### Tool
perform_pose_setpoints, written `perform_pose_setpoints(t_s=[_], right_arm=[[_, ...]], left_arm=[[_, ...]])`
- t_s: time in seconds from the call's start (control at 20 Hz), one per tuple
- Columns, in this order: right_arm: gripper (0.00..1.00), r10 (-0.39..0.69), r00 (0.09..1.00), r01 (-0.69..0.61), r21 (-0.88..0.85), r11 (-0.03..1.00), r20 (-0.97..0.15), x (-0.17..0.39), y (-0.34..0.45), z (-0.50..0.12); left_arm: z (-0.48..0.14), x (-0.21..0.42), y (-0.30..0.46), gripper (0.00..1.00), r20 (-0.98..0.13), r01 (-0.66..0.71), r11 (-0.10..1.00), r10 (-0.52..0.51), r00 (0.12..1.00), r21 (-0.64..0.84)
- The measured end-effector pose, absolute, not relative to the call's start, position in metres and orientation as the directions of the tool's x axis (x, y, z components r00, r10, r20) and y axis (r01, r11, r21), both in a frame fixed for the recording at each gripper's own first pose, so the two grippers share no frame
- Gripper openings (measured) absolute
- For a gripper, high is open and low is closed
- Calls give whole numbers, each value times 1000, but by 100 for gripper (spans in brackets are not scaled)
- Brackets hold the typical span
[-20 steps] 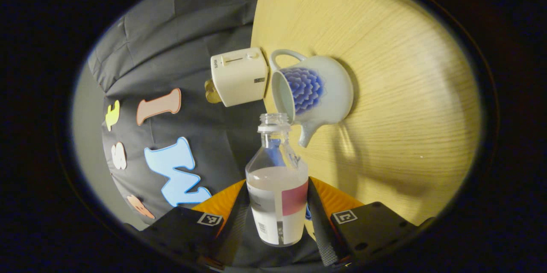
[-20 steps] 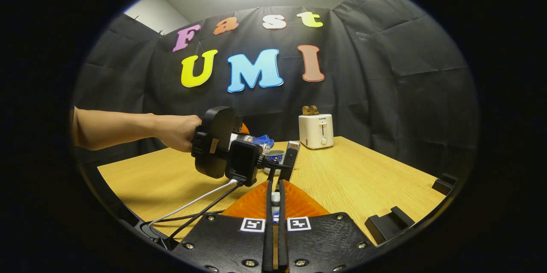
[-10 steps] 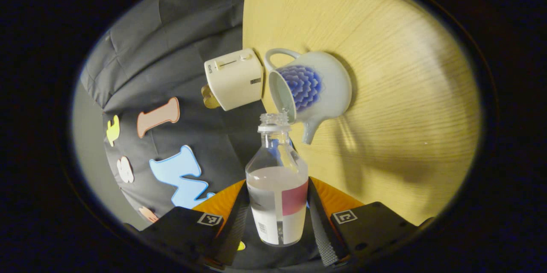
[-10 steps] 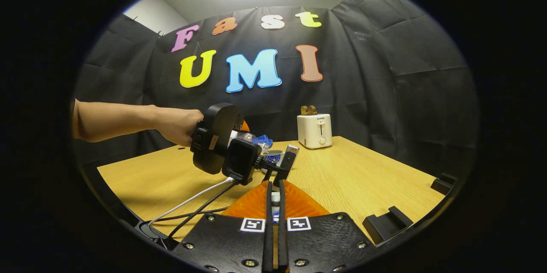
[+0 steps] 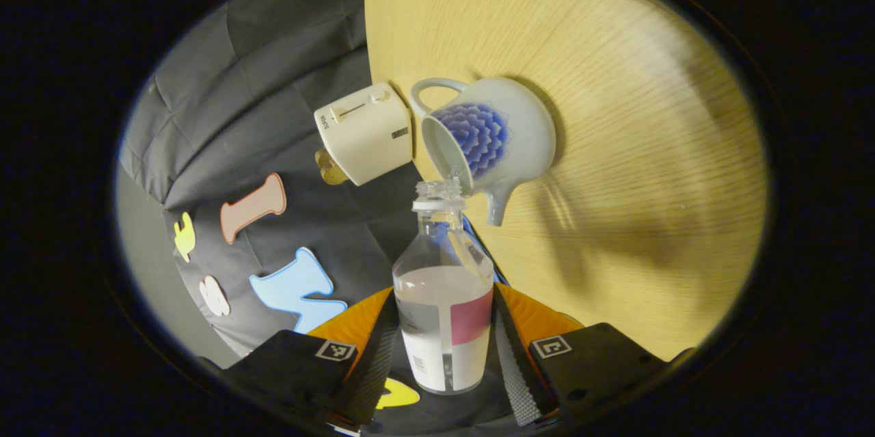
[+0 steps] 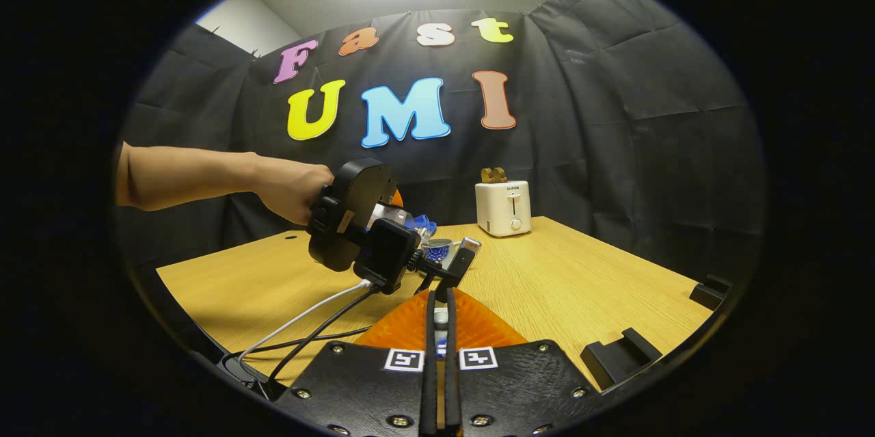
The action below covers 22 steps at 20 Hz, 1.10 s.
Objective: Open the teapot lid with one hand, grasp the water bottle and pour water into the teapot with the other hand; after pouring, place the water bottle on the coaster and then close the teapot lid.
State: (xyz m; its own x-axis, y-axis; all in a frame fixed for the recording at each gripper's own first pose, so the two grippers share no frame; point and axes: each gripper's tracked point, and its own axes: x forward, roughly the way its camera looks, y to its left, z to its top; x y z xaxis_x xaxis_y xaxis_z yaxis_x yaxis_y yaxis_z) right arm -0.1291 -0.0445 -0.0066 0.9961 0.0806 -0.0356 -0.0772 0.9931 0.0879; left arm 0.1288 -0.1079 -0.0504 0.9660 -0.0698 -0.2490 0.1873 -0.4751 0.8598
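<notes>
Teapot [image 5: 489, 139] stands open near the table's [image 5: 615, 115] back edge. The left gripper [image 5: 444, 348] clamps the tipped water bottle [image 5: 444, 314], pouring. The right gripper [image 6: 438, 355] is nearly closed on something small, probably the lid; coaster and lid-closing remain.

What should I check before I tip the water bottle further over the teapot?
1. Grip on the water bottle: ok, the left gripper has a finger on each side of it.
2. Bottle cap off: ok, the bottle mouth is open.
3. Teapot lid off: ok, its opening is bare.
4. Mouth lined up with the opening: ok, it sits right at the rim.
5. Lid held clear: cannot tell; the right gripper is closed on a small white piece, mostly hidden.
6. Coaster free: cannot tell.
</notes>
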Motion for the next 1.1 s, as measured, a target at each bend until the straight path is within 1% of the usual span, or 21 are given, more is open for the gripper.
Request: perform_pose_setpoints(t_s=[0.55,0.7,1.1], right_arm=[[4,78,996,-75,91,993,-33,-130,-46,-6],[4,79,996,-76,95,993,-29,-130,-46,-4],[4,81,997,-79,93,993,-17,-130,-46,-1]], left_arm=[[-51,127,-109,84,-212,131,-558,-83,974,819],[-50,127,-110,84,-209,124,-558,-93,973,821],[-51,125,-108,84,-199,103,-601,-96,975,792]])
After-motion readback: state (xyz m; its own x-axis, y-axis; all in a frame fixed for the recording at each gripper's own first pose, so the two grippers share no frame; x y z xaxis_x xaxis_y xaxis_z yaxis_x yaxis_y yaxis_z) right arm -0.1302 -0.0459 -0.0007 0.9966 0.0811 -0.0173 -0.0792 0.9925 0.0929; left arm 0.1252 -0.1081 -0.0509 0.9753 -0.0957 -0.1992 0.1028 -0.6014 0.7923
